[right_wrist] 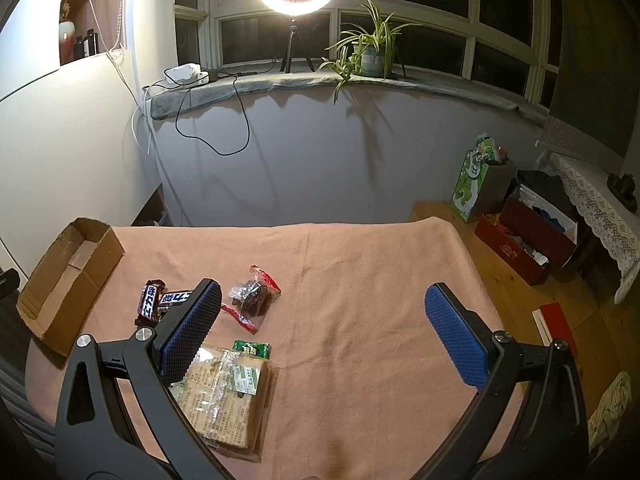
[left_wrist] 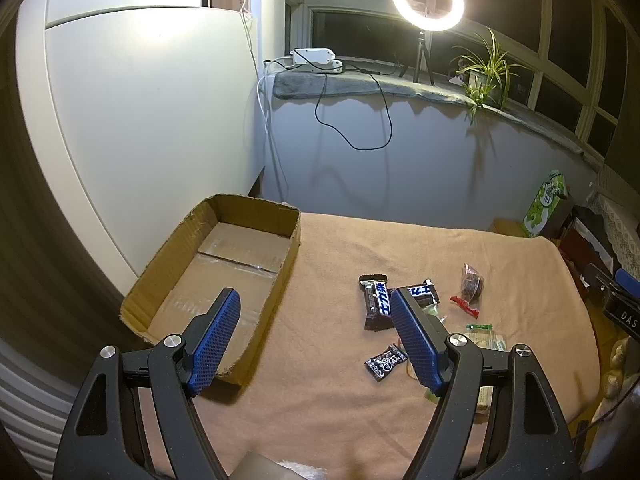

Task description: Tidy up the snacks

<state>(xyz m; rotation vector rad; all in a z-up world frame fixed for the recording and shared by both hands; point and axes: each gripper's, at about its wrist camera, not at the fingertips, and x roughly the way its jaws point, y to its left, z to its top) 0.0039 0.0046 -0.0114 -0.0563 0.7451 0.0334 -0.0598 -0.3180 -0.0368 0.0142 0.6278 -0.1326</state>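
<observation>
- The snacks are grouped loose on the cloth point(right_wrist: 360, 280), right of the box point(left_wrist: 224, 264), presumably so they can be picked 1 at a time and carried across.
- 2 bars point(left_wrist: 378, 304) in glossy dark wrappers with blue-and-white lettering are laid touching at an angle; a small black candy point(left_wrist: 385, 362) is seen nearer the camera.
- A clear pouch point(right_wrist: 253, 296) of dark lumps with red sealed ends is set just beside the bars.
- A flat tan pack point(right_wrist: 228, 396) in crinkled clear film and a small green packet point(right_wrist: 252, 349) touching its far edge are placed nearest the right gripper point(right_wrist: 322, 332).
- The box is shallow corrugated card with ragged cut edges and a taped floor; nothing is seen inside.
- The left gripper point(left_wrist: 316, 332) is held above the box's near right wall, jaws wide, nothing between the blue dimpled pads point(left_wrist: 218, 340).
- The right gripper is held over the cloth, jaws wide and empty.
- The cloth is a soft peach fabric.
</observation>
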